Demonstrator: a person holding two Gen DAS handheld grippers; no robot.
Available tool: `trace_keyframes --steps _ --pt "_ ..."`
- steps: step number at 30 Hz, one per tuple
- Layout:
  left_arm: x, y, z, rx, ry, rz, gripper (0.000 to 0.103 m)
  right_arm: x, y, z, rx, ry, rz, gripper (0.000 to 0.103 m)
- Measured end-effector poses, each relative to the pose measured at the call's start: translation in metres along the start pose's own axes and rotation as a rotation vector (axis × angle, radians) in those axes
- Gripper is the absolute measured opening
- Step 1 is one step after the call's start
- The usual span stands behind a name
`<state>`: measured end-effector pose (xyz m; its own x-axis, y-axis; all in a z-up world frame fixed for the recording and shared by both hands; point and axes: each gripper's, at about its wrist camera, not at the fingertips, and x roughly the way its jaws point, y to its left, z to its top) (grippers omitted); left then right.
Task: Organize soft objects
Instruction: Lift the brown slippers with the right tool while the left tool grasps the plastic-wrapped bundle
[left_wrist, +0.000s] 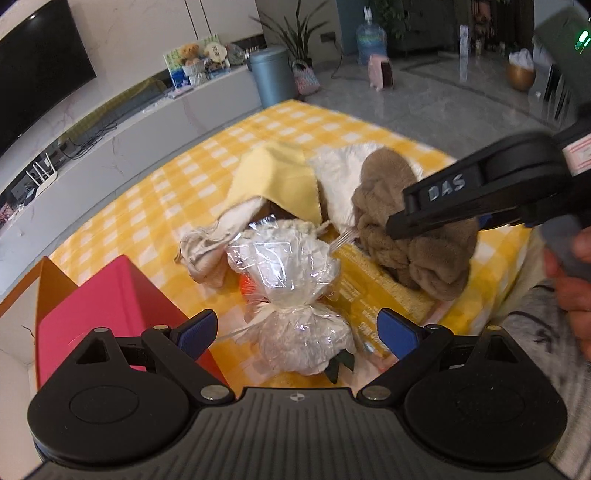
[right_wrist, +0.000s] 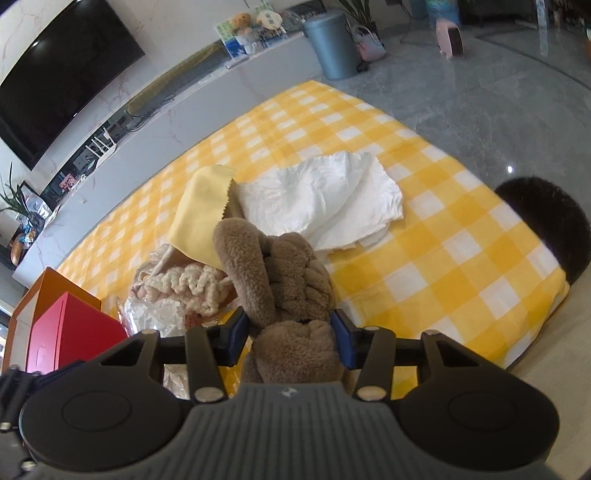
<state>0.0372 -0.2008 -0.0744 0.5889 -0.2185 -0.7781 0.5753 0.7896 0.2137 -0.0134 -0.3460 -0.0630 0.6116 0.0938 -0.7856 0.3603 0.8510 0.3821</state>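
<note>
Where the yellow checked cloth (right_wrist: 424, 236) covers the table, a brown plush toy (right_wrist: 291, 295) lies near the cloth's middle, clamped between the blue pads of the right gripper (right_wrist: 291, 339), jaws closed partway on its fuzzy body. Behind the plush: a white folded cloth (right_wrist: 332, 195) and a pale yellow cloth (right_wrist: 201, 214), both touching it. Left of the plush: a cream knitted piece (right_wrist: 188, 286) and a cellophane-wrapped white bundle (left_wrist: 291, 273), just beside. Left gripper (left_wrist: 295, 332): jaws wide apart, holding nothing, straddling that bundle's near end. Further left of the plush: a red box (left_wrist: 107, 314).
</note>
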Motion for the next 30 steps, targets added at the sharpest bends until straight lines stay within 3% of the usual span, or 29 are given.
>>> trace_keyframes --steps 3,6,9,10,11,14,22,30 --pt "0.021 -0.001 0.006 0.019 0.054 0.040 0.103 0.006 -0.002 0.001 0.018 0.022 -0.002 0.049" --pt "0.037 0.005 0.010 0.008 0.095 0.020 0.103 0.013 -0.001 0.003 0.017 0.049 -0.022 0.053" --pt "0.042 0.005 0.012 0.018 0.080 0.051 0.101 0.024 0.002 0.004 0.002 0.076 -0.071 0.052" --pt "0.042 0.005 0.011 0.029 0.075 0.037 0.082 0.026 0.003 0.004 -0.002 0.080 -0.073 0.050" --pt "0.042 0.006 0.012 0.032 0.084 0.004 0.075 0.026 0.004 0.005 -0.005 0.077 -0.066 0.049" --pt "0.039 0.009 0.012 -0.010 0.087 -0.013 0.066 0.020 0.003 0.003 -0.010 0.052 -0.053 0.048" --pt "0.015 0.018 0.011 -0.015 0.082 -0.100 0.065 0.005 -0.002 0.002 0.012 0.006 -0.005 0.047" --pt "-0.041 0.037 0.016 -0.019 -0.036 -0.154 0.064 -0.037 -0.016 -0.002 -0.032 -0.076 0.115 0.047"
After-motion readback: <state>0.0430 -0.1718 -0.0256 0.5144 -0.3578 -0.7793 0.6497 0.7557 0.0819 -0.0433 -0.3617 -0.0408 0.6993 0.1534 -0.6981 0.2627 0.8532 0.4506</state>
